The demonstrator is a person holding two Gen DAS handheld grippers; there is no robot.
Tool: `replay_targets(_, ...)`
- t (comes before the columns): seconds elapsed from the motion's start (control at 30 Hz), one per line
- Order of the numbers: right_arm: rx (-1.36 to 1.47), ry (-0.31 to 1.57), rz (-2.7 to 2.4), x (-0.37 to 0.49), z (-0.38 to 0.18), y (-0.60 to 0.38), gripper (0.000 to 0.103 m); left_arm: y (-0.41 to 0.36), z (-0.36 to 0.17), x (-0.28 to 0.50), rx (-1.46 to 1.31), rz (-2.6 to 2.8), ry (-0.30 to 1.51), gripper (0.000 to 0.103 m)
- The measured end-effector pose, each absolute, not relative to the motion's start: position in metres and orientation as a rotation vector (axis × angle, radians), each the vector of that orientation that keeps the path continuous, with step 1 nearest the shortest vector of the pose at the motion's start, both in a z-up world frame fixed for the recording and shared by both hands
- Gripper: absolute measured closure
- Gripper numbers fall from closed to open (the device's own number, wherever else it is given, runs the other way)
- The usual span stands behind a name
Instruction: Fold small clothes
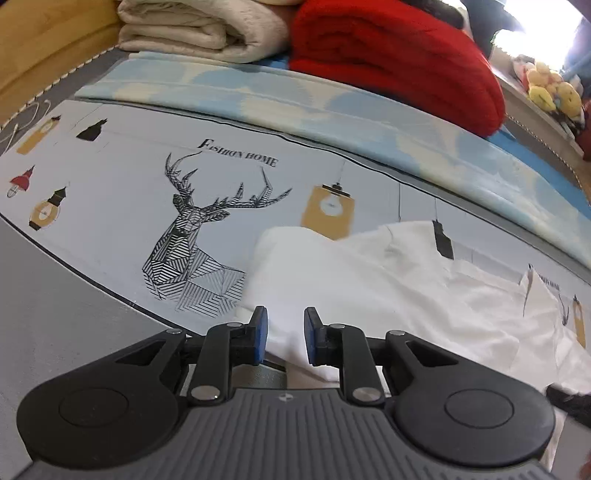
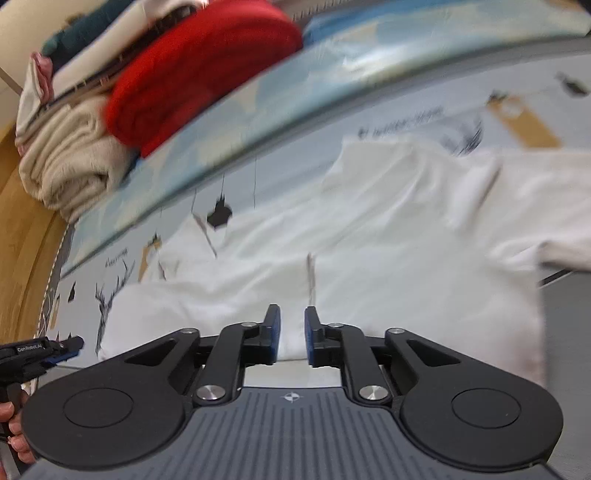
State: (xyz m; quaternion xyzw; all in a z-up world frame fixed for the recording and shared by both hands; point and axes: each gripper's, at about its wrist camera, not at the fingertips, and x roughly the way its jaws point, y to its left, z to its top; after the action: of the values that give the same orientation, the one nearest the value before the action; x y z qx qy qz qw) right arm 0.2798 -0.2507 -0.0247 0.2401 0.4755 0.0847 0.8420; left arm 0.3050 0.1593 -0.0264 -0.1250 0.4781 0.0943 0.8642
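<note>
A white garment (image 1: pixel 369 280) lies spread and rumpled on a pale printed sheet (image 1: pixel 110 221) that covers a bed. The sheet carries a line drawing of a deer head (image 1: pixel 195 240), the words "Fashion Home", and small lantern pictures in mustard, black and red.

In the left wrist view, the garment fills the lower right of the picture, its long axis running from the near left toward the far right edge. Its surface is creased, and one folded edge rises near a mustard lantern print. The left tongs (image 1: pixel 286 338) hover over the garment's near left corner. Their blue-padded jaws stand a small way apart with only cloth seen behind the gap; nothing is pinched between them.

In the right wrist view, which is blurred, the same garment (image 2: pixel 369 240) stretches across the middle from lower left to upper right, and one end hangs toward the right edge. A seam or fold line runs away from the camera just beyond the right tongs (image 2: pixel 292 339). These tongs are also slightly parted, released, with the white cloth lying below the gap and not gripped. At the far left of this view the left tongs (image 2: pixel 64 349) show in a person's hand (image 2: pixel 13 424).

Behind the garment lies a folded light blue and cream blanket (image 1: pixel 295 103). Beyond it sit a folded cream blanket (image 1: pixel 199 29) and a red blanket (image 1: pixel 399 62), side by side.
</note>
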Motion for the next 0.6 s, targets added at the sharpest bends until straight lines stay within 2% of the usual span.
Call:
replay_targets(0.2,0.519,1.132,0.172,0.303,-0.076,-0.226,0.08,0.179,-0.022,0.312,-0.28,0.187,0.981,0.08)
replay_targets(0.37,0.405,1.138,0.148,0.307,-0.083,-0.201,0.076,0.202,-0.02,0.313,-0.312,0.23,0.994,0.08)
replay_targets(0.43,0.389,1.121,0.153,0.306,-0.079,-0.195,0.093,0.208,-0.021,0.315,-0.32,0.244,0.995,0.08)
replay_targets(0.6,0.39,1.021,0.184,0.302,-0.052,-0.195,0.098,0.211,-0.019,0.318,-0.33,0.251,0.989,0.08)
